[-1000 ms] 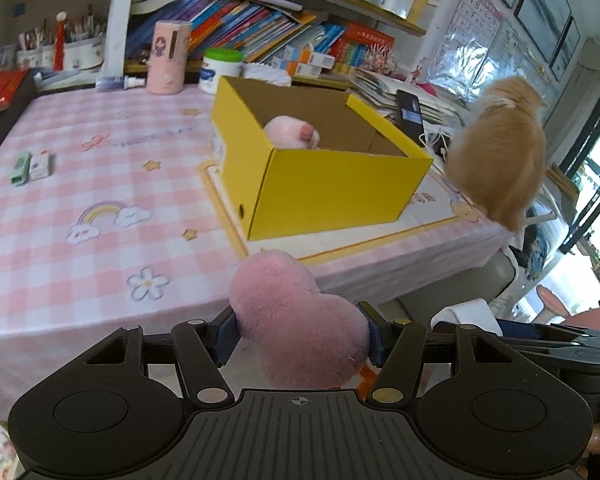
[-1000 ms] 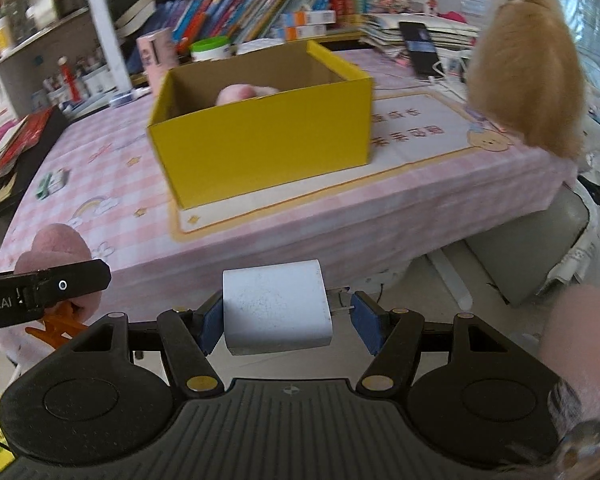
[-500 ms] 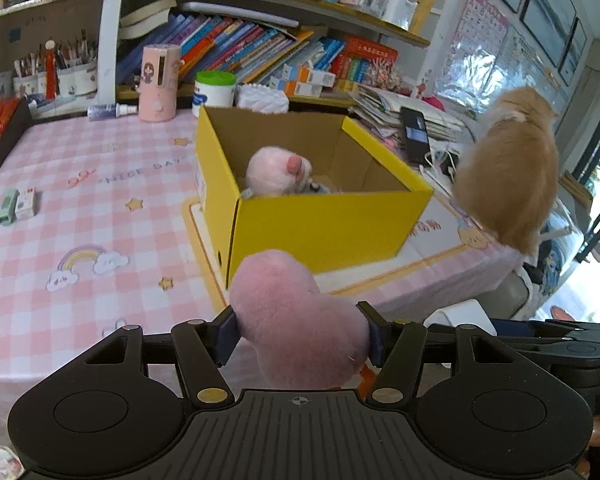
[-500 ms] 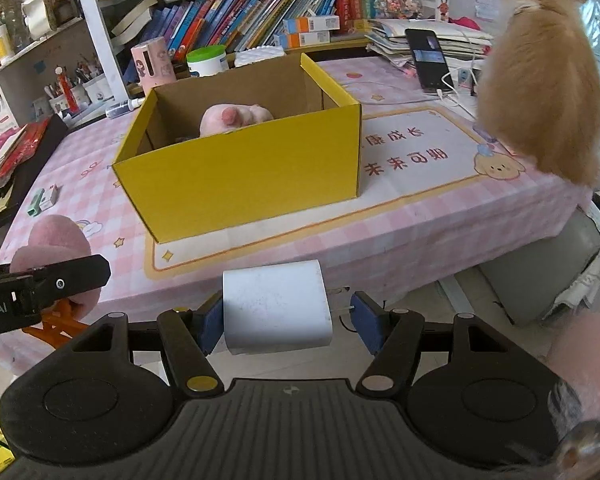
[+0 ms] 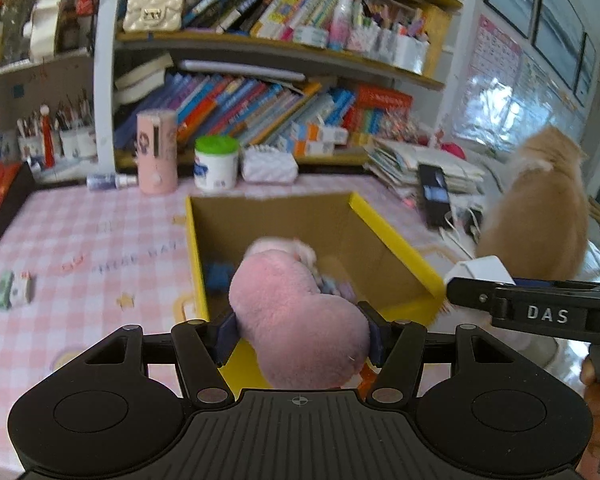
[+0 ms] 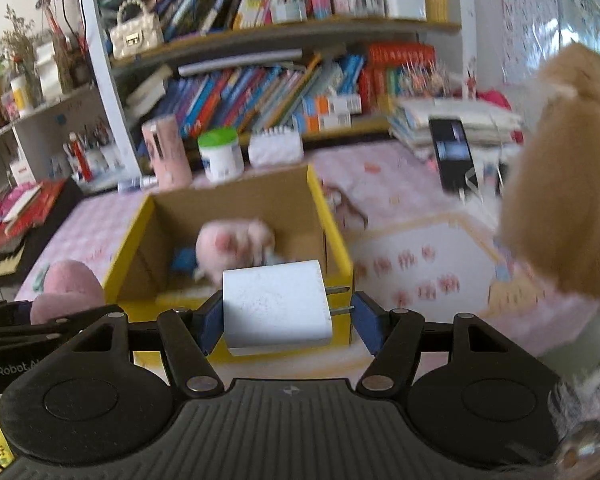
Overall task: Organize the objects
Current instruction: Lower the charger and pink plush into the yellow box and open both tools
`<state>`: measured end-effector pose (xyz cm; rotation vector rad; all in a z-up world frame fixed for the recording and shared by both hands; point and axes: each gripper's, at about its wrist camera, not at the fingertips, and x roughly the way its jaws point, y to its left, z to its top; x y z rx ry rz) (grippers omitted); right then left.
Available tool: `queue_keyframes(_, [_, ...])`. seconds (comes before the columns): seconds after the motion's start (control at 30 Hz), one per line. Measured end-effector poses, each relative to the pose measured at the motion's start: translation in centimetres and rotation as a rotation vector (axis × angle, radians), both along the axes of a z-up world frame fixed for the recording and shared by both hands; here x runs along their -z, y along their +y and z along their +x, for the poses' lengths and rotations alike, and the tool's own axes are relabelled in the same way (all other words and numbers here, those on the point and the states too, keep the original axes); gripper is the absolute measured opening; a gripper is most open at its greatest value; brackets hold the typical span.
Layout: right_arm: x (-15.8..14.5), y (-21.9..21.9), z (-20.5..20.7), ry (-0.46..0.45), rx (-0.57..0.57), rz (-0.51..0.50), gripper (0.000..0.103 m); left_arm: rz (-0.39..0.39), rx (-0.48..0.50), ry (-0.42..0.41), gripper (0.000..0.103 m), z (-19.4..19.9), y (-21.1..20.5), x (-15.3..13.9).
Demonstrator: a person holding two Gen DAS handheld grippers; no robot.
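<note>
Both tools have come up over the yellow box [image 5: 396, 240], the left tool [image 5: 298, 330] grasping the pink plush [image 5: 296, 320], the right tool [image 6: 286, 316] the white charger [image 6: 276, 304], ready for dropping in

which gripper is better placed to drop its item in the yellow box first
Left, probably. The left gripper holds its pink plush over the yellow box's near wall; the white charger looks slightly short of it.

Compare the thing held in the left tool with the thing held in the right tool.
The pink plush in the left tool is soft, fuzzy and rounded; the white charger in the right tool is hard, smooth and boxy. The charger has metal prongs; the plush has none. Both are clamped in front of the yellow box.
</note>
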<state>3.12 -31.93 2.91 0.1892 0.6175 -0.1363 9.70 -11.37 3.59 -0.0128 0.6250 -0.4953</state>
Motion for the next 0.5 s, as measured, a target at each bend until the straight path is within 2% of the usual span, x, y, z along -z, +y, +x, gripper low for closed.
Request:
queue_keyframes(0.23, [-0.9,-2.1,4.4,-0.023,-0.055,-0.015,0.063,0.062,-0.053,-0.021,0.060,3.5,-2.3,0.4])
queue_keyframes(0.5, [0.7,-2.3,8.5,0.025,-0.143,-0.028,0.063,0.144,-0.073,-0.002,0.060,6.1,-4.7,2.5])
